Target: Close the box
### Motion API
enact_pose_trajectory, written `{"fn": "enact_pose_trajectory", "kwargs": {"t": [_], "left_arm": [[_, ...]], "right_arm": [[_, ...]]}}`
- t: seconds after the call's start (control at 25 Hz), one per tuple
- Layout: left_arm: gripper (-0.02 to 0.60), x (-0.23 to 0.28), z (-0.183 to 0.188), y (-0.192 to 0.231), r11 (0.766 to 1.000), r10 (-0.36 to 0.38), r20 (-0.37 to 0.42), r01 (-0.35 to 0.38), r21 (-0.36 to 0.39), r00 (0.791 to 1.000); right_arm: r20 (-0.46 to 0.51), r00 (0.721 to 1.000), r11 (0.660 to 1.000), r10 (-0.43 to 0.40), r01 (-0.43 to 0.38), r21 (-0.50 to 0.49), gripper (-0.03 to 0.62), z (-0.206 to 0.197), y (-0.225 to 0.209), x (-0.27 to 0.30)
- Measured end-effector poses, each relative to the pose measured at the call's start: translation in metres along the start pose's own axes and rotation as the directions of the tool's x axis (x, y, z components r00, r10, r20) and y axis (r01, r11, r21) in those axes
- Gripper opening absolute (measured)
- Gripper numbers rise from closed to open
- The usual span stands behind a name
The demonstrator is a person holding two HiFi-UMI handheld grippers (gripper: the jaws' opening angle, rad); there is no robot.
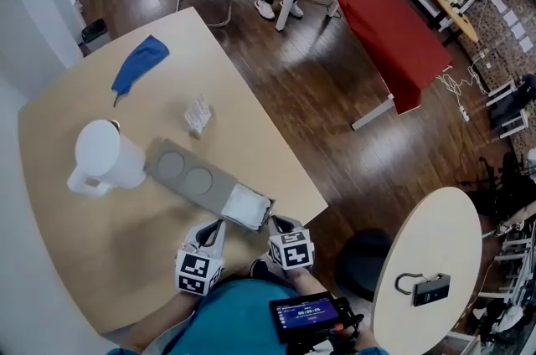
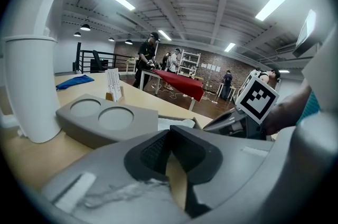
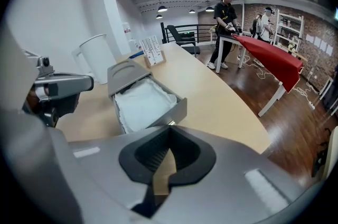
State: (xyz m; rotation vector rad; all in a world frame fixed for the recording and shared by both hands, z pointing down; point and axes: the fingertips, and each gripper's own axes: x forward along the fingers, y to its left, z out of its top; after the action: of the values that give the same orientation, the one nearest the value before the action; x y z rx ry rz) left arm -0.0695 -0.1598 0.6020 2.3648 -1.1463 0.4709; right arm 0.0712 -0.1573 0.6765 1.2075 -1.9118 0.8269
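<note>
a grey box (image 1: 186, 172) lies on the table (image 1: 75, 270), just in front of the person, with two round recesses in its top. its drawer (image 1: 248, 208) is slid out at the near end and shows a white lining. the box is open.

the left gripper (image 1: 214, 229) sits at the drawer's near left corner and the right gripper (image 1: 281, 224) at its near right corner. both are close to the drawer's front, but whether either touches it cannot be told.

in the left gripper view the fingers (image 2: 158, 138) are pressed together at the tips with nothing between them. past them are the box top (image 2: 105, 121) and the other gripper's marker cube (image 2: 259, 99). in the right gripper view the fingers (image 3: 182, 143) also meet at the tips and are empty. the open drawer (image 3: 143, 104) lies straight ahead of them, and the left gripper's nose (image 3: 59, 84) shows beside it.

a white jug (image 1: 104, 157) stands against the box's far left end. a small card stand (image 1: 198, 114) is near the box on the far side, and a blue cloth (image 1: 140, 63) lies well beyond it.
</note>
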Motion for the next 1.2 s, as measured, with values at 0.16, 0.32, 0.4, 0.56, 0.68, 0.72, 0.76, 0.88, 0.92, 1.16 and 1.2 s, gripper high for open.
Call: {"fn": "enact_pose_trajectory", "kwargs": {"t": [0.16, 0.32, 0.4, 0.56, 0.68, 0.72, 0.76, 0.88, 0.92, 1.16, 1.2], "left_arm": [[-0.008, -0.004, -0.003, 0.006, 1.0, 0.018, -0.002, -0.018, -0.018, 1.0], [-0.008, -0.011, -0.007, 0.016, 0.998, 0.051, -0.006, -0.052, -0.04, 0.999], [-0.008, -0.015, -0.009, 0.021, 0.996, 0.071, -0.005, -0.071, -0.054, 0.997], [-0.008, -0.022, -0.013, 0.033, 0.991, 0.108, -0.003, -0.108, -0.079, 0.994], [-0.008, -0.026, -0.017, 0.04, 0.986, 0.135, -0.003, -0.134, -0.094, 0.991], [-0.008, -0.027, -0.018, 0.042, 0.985, 0.142, -0.004, -0.142, -0.097, 0.99], [-0.008, -0.029, -0.019, 0.044, 0.984, 0.149, -0.006, -0.149, -0.1, 0.989], [-0.008, -0.033, -0.022, 0.051, 0.98, 0.163, -0.013, -0.164, -0.11, 0.987], [-0.008, -0.035, -0.023, 0.052, 0.979, 0.168, -0.014, -0.168, -0.115, 0.986], [-0.008, -0.044, -0.03, 0.064, 0.972, 0.197, -0.019, -0.198, -0.127, 0.98], [-0.008, -0.045, -0.03, 0.064, 0.971, 0.199, -0.019, -0.2, -0.128, 0.98]], "right_arm": [[-0.008, 1.0, 1.0, 0.014, -0.014, -0.005, -0.008, 0.003, 0.005, 0.003], [-0.003, 0.999, 0.999, 0.051, -0.051, -0.01, -0.008, 0.012, 0.016, 0.01], [0.007, 0.997, 0.997, 0.078, -0.078, 0.009, -0.008, 0.016, 0.022, 0.014], [0.028, 0.994, 0.994, 0.103, -0.104, 0.036, -0.008, 0.026, 0.025, 0.019], [0.033, 0.992, 0.992, 0.118, -0.12, 0.038, -0.008, 0.031, 0.029, 0.022], [0.036, 0.991, 0.991, 0.126, -0.128, 0.034, -0.008, 0.033, 0.032, 0.023], [0.038, 0.99, 0.99, 0.136, -0.137, 0.028, -0.008, 0.035, 0.036, 0.025], [0.045, 0.986, 0.987, 0.162, -0.162, -0.007, -0.008, 0.045, 0.049, 0.033], [0.047, 0.985, 0.986, 0.167, -0.166, -0.017, -0.008, 0.048, 0.052, 0.035], [0.061, 0.98, 0.982, 0.188, -0.186, -0.029, -0.008, 0.06, 0.063, 0.045], [0.064, 0.979, 0.981, 0.192, -0.19, -0.03, -0.008, 0.061, 0.065, 0.045]]}}
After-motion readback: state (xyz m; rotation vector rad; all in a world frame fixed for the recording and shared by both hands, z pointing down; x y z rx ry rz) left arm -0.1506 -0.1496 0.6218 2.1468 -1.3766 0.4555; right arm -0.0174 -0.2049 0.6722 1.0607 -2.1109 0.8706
